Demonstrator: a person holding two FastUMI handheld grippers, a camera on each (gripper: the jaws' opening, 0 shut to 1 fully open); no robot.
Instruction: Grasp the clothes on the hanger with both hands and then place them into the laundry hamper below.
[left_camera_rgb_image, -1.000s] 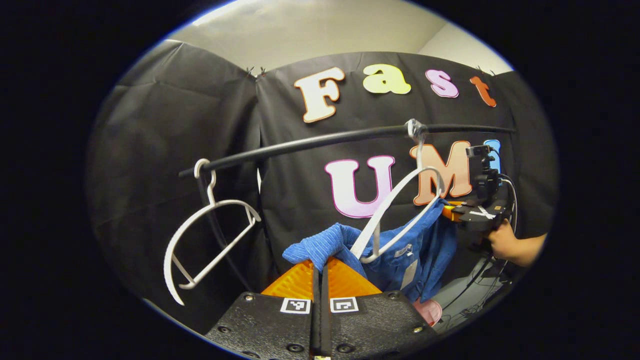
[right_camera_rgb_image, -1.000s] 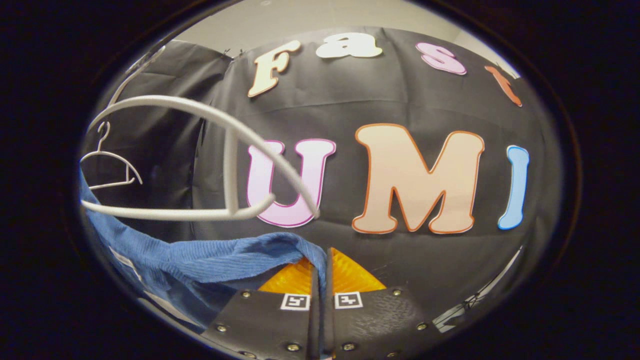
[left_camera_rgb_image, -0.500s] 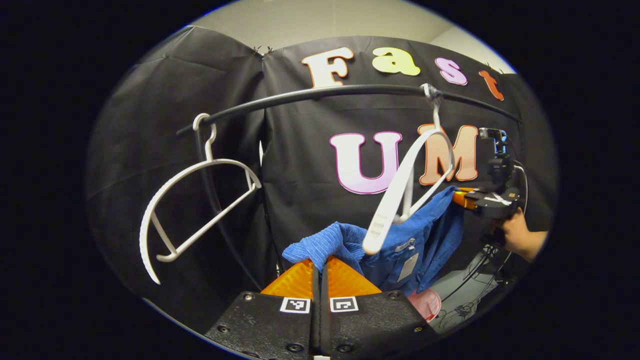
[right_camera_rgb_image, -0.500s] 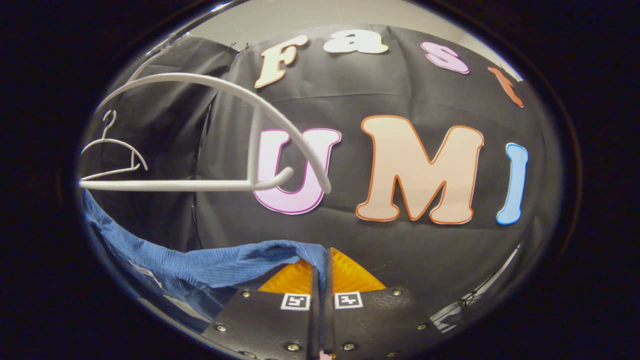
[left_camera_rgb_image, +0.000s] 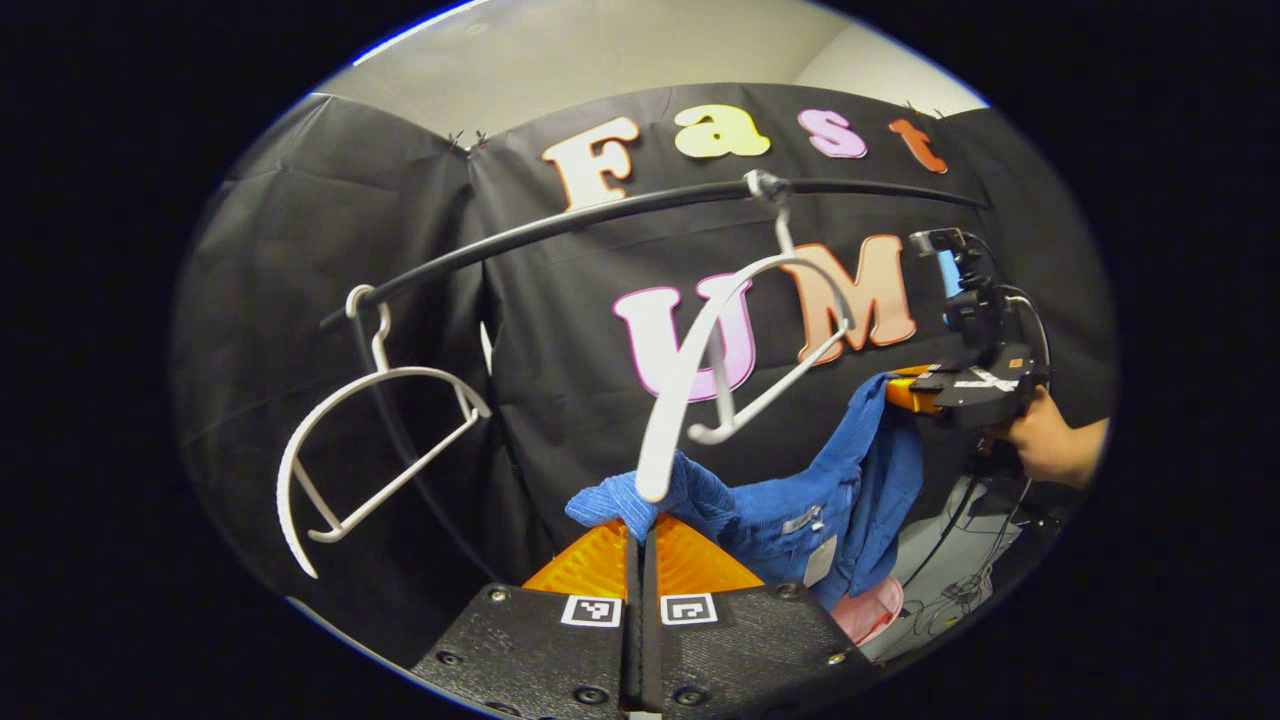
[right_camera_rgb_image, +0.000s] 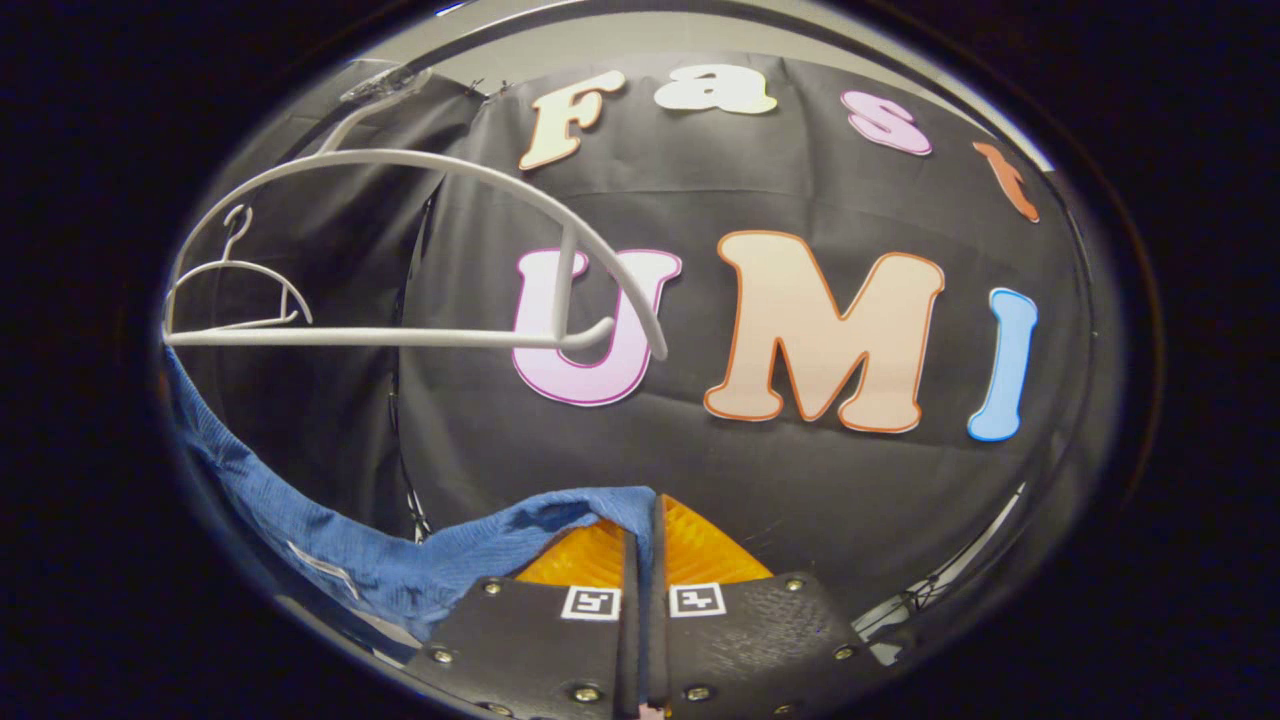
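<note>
My left gripper and right gripper each pinch a corner of the blue garment, slung below the hanger. Soft, light, droopy; edge grips probably hold. Hamper maybe the pink thing below.

Left gripper pinches the blue ribbed cloth garment, stretched below a white plastic hanger to the right gripper.
</note>
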